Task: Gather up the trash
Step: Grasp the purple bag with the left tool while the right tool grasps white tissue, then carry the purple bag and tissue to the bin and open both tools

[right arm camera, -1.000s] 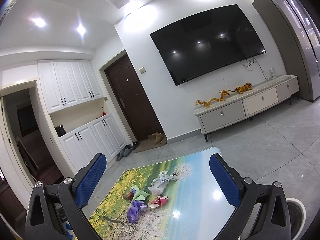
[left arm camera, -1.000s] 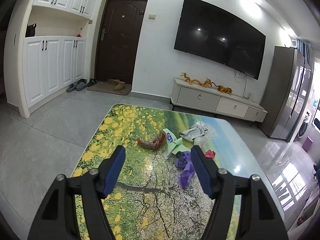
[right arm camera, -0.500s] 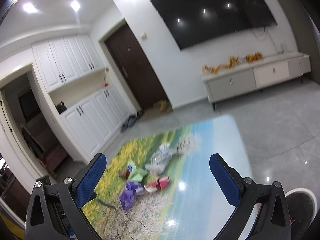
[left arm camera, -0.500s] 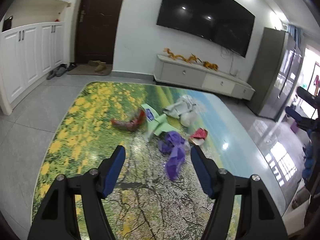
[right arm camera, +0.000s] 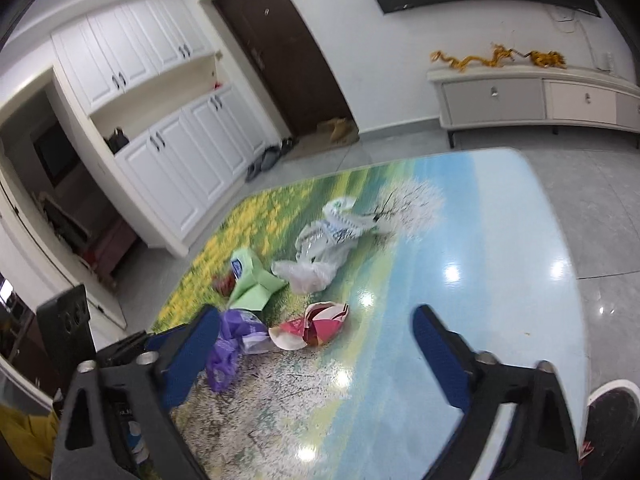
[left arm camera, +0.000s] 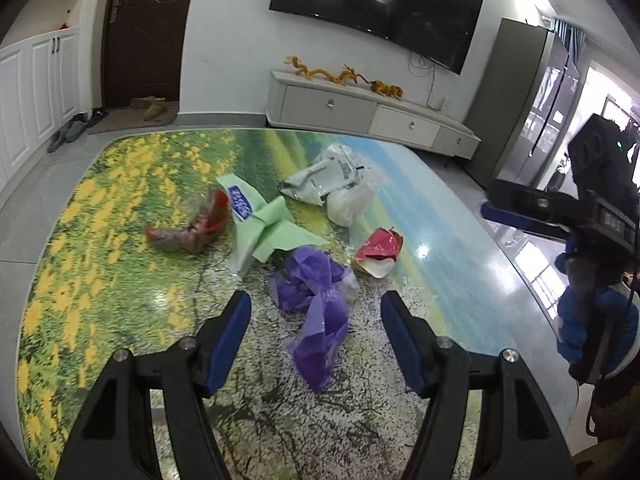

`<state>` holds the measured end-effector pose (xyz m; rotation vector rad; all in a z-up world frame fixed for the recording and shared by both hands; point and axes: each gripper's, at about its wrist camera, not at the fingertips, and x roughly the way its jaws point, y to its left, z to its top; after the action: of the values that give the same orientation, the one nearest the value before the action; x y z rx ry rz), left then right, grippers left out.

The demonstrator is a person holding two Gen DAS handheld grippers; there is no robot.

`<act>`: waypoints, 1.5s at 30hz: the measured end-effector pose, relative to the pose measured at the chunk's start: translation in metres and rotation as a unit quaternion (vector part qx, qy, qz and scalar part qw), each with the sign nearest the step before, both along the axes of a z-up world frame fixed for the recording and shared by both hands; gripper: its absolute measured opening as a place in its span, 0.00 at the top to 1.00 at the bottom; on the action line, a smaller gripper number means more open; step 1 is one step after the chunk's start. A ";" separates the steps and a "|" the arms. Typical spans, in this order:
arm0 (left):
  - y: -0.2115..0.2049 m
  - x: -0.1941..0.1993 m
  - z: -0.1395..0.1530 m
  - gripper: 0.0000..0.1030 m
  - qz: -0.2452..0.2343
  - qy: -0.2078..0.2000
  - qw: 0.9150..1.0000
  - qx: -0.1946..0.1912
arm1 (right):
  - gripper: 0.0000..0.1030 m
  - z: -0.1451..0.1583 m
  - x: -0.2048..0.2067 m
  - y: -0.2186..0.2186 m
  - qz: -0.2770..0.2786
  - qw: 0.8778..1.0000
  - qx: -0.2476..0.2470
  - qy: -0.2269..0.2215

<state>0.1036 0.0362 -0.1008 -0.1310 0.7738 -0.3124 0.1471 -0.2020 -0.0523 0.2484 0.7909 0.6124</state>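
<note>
Trash lies in a loose pile on the printed table (left arm camera: 120, 280): a purple plastic bag (left arm camera: 320, 312), a green tissue pack (left arm camera: 264, 228), a red crumpled wrapper (left arm camera: 192, 228), a red and white wrapper (left arm camera: 378, 252), a clear bag (left arm camera: 348, 204) and a white printed bag (left arm camera: 320, 180). My left gripper (left arm camera: 316, 320) is open and empty, its fingers either side of the purple bag, just above it. My right gripper (right arm camera: 316, 332) is open and empty above the table, near the red and white wrapper (right arm camera: 316, 324); the purple bag (right arm camera: 228, 344) lies by its left finger.
A dark round bin (right arm camera: 612, 412) shows on the floor at the table's right side. A low white TV cabinet (left arm camera: 368, 116) stands by the far wall under a TV. White cupboards (right arm camera: 180, 136) and a brown door (left arm camera: 148, 32) are at the left. My right gripper shows in the left wrist view (left arm camera: 560, 216).
Both grippers have tilted down and moved closer to the trash pile. The left gripper now straddles the purple bag. Both stay open.
</note>
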 end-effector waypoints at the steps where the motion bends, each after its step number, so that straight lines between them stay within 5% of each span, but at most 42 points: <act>1: -0.001 0.003 -0.003 0.37 -0.003 0.001 1.000 -0.002 | 0.24 -0.003 0.006 0.005 0.005 1.000 -0.006 0.005; 11: -0.001 0.020 -0.023 0.64 -0.021 0.032 0.999 -0.036 | 0.41 -0.028 0.053 0.074 0.051 0.996 -0.074 0.020; 16: -0.002 0.019 -0.023 0.77 -0.028 0.033 0.998 -0.042 | 0.70 -0.041 0.069 0.085 0.046 0.994 -0.097 0.034; 22: -0.007 0.004 -0.017 0.81 -0.026 0.019 0.999 -0.037 | 0.82 -0.024 0.054 0.066 0.037 0.996 -0.079 0.020; 33: 0.004 -0.050 0.014 0.83 0.003 0.006 0.998 -0.054 | 0.82 0.030 -0.015 0.003 -0.002 0.999 -0.037 -0.021; 45: -0.041 -0.096 0.056 0.83 -0.054 -0.014 0.997 -0.046 | 0.82 0.042 -0.124 -0.133 -0.130 0.991 -0.009 -0.026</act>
<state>0.0081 -0.0051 -0.0445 -0.1723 0.7407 -0.4512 0.0229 -0.3350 -0.0100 0.3123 0.7003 0.3645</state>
